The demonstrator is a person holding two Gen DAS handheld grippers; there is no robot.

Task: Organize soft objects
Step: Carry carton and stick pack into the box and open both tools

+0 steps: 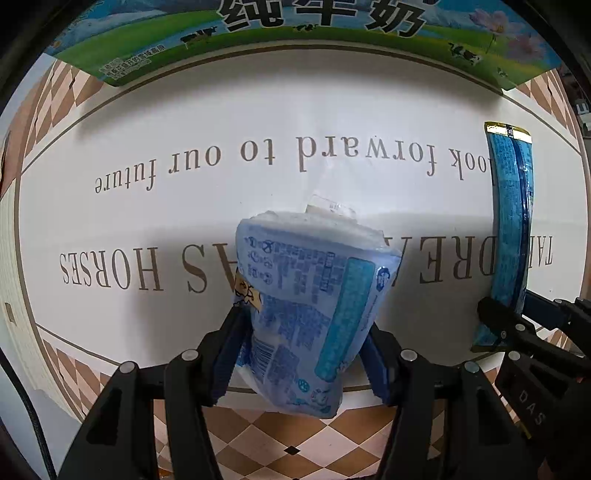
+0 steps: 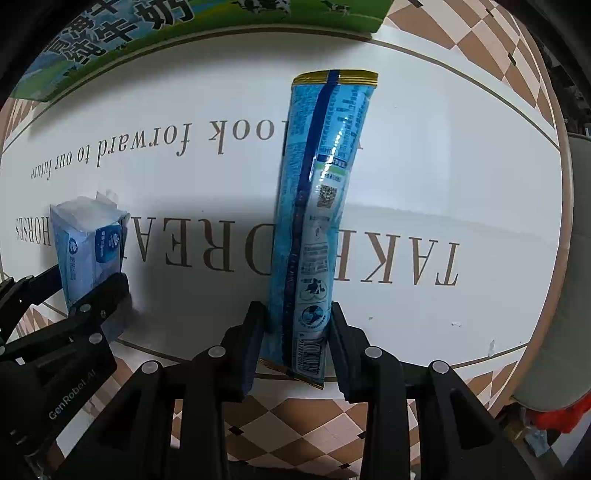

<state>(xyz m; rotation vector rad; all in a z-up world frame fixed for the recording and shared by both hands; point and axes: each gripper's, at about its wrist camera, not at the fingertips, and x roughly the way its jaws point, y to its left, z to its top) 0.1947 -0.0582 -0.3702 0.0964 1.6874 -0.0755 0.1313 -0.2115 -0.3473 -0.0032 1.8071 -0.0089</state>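
My left gripper (image 1: pixel 306 332) is shut on a light blue tissue pack (image 1: pixel 314 295) and holds it above the white printed table mat (image 1: pixel 258 118). The pack also shows in the right wrist view (image 2: pixel 86 251), with the left gripper (image 2: pixel 92 291) around it. My right gripper (image 2: pixel 295 332) is shut on a long blue snack pouch (image 2: pixel 317 206) with a gold top seal, held upright. The pouch also shows at the right of the left wrist view (image 1: pixel 511 229), where the right gripper (image 1: pixel 506 317) clamps its lower end.
A green and blue milk carton box (image 1: pixel 295 37) lies along the mat's far edge and shows in the right wrist view (image 2: pixel 147 29). The mat has a brown checkered border (image 1: pixel 277 435). A grey and red object (image 2: pixel 554 369) lies off the table's right side.
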